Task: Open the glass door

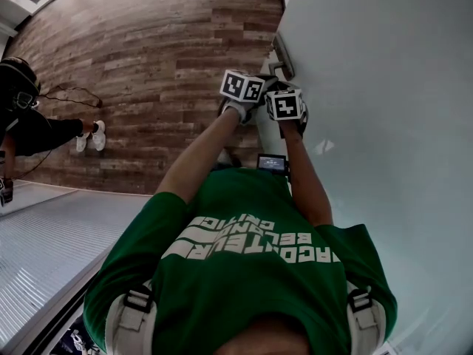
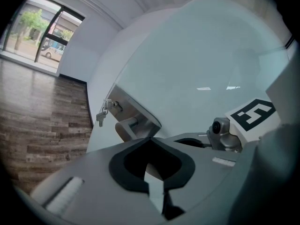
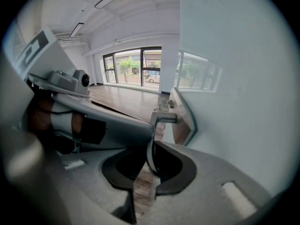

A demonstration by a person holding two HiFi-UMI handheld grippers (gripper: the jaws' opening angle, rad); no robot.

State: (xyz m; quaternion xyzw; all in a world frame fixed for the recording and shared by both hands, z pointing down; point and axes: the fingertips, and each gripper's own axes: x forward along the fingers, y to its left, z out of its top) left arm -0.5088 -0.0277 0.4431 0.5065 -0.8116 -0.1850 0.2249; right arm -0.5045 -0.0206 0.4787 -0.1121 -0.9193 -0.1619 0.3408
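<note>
Half the door handle (image 2: 130,125) hid beyond the left gripper (image 2: 151,159); the right gripper (image 3: 149,159) reached alongside, both narrowed to empty slits.

Your green shirt (image 1: 244,272) carries white block lettering (image 1: 259,246), seen upside down and too warped to read. The left marker cube (image 1: 242,87) and right marker cube (image 1: 286,104) bear only black-and-white square patterns, not words.

- Wood-plank floor (image 3: 124,102) runs ahead of my fingers (image 3: 206,186) toward tall windows (image 3: 140,68), trees (image 3: 125,63) outside.
- Well left of the fingers I see a bystander in black (image 1: 29,128), white shoes (image 1: 92,135), by a dark cable (image 1: 70,93).
</note>
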